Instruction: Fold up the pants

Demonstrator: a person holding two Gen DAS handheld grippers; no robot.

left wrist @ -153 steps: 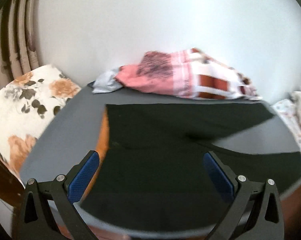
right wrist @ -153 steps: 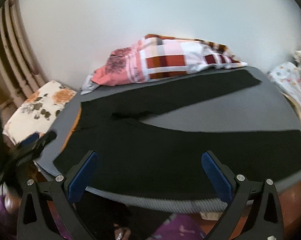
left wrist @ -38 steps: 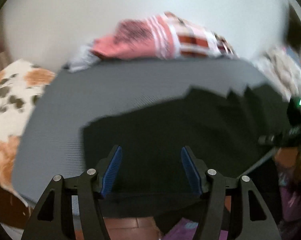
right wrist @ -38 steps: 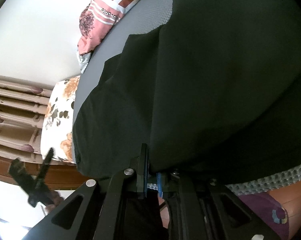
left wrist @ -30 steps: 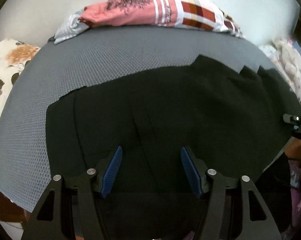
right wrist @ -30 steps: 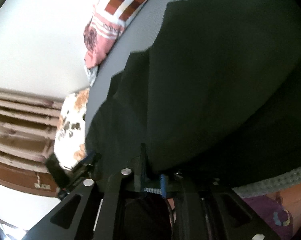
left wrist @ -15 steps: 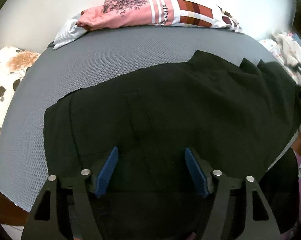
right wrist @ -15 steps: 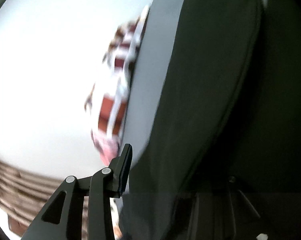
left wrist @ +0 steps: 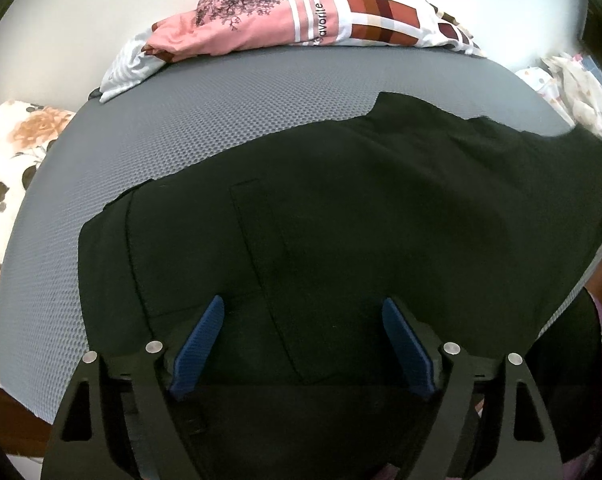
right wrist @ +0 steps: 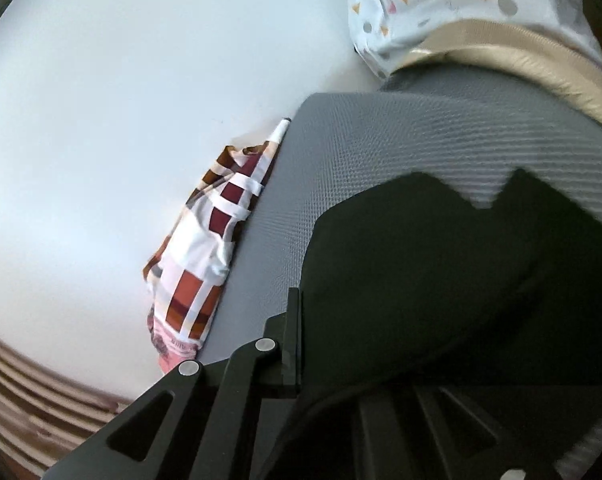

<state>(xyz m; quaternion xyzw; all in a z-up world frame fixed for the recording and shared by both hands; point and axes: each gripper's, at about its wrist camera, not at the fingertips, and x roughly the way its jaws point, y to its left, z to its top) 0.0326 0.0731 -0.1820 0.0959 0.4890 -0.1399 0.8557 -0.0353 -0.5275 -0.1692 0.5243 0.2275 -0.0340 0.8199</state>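
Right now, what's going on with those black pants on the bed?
A person is folding black pants on a grey mat, using two handheld grippers. The right gripper is shut on a fold of the fabric. The left gripper has just been opening and hovers over the waist end, its pads clear of the cloth. A pink patterned blanket lies bunched against the wall.

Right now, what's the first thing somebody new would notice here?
The big black pants spread over the grey mat, filling the middle. Behind them, against the white wall, lies a bright pink and checked cloth. The left gripper hangs open above the pants; the right gripper is shut on their edge.
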